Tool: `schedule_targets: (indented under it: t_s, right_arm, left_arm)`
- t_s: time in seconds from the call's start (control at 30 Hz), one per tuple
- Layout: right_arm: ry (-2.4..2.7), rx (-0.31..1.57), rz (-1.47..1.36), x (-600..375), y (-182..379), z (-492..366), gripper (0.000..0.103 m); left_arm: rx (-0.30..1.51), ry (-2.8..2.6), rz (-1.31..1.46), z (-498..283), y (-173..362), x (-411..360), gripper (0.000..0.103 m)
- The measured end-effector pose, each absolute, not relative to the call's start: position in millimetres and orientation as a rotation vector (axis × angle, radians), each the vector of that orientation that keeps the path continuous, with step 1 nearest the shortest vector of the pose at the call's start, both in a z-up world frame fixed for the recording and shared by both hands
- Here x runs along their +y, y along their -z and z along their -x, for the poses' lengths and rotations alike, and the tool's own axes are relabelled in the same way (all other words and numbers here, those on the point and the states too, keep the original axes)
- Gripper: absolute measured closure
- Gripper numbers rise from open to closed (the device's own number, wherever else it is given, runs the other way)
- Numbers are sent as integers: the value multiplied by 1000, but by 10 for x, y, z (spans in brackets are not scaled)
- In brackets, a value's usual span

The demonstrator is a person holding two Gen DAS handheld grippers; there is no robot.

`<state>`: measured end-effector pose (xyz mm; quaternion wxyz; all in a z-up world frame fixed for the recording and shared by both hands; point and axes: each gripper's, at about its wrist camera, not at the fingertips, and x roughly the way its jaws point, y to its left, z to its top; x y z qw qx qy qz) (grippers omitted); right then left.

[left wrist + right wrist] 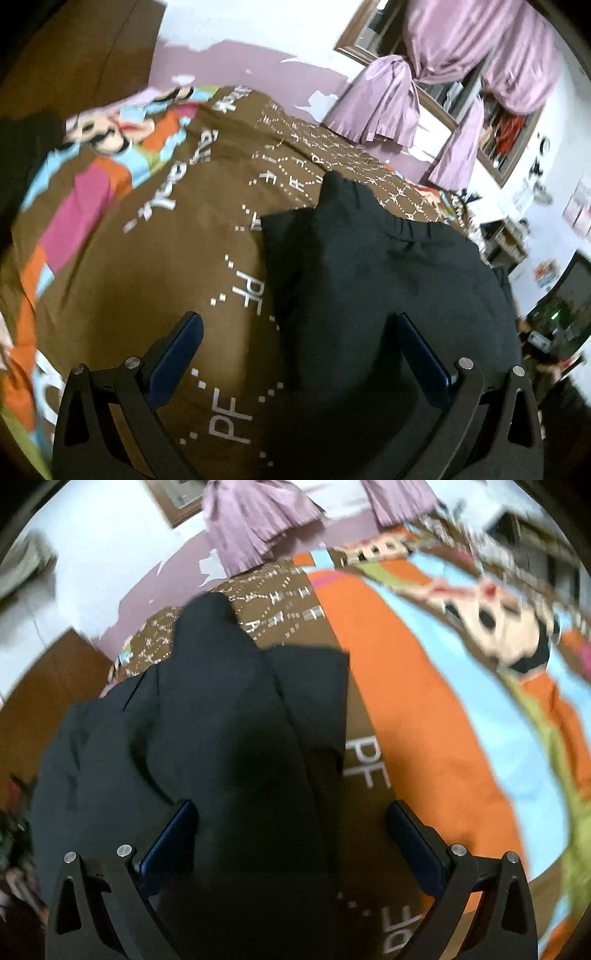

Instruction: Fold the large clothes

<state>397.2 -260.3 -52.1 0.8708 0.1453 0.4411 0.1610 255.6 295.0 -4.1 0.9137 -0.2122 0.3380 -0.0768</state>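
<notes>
A black garment point(391, 280) lies folded in a pile on the bed's brown patterned sheet point(155, 266); its gathered waistband points away from me. My left gripper point(299, 325) is open above the garment's left edge, holding nothing. In the right wrist view the same black garment point(229, 731) fills the centre, with layered folds. My right gripper point(291, 812) is open over the garment's near right part, holding nothing. Whether the fingers touch the cloth I cannot tell.
The sheet has orange, blue and pink cartoon patches point(424, 709). A brown headboard point(74, 55) stands at the far left. Pink curtains point(443, 66) hang on a window beyond the bed. Shelves and clutter point(506, 236) stand by the white wall at right.
</notes>
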Motion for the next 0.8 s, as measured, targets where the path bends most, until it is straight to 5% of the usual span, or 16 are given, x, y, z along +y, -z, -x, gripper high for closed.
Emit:
schedule_targets:
  t_s: [0.33, 0.8]
  right_arm:
    - [-357, 855, -346, -2665, 610, -3856, 0]
    - [-345, 998, -361, -2536, 580, -3858, 0]
  left_arm:
    - [758, 353, 568, -2653, 270, 3170, 1]
    - [831, 509, 572, -2724, 267, 3190, 1]
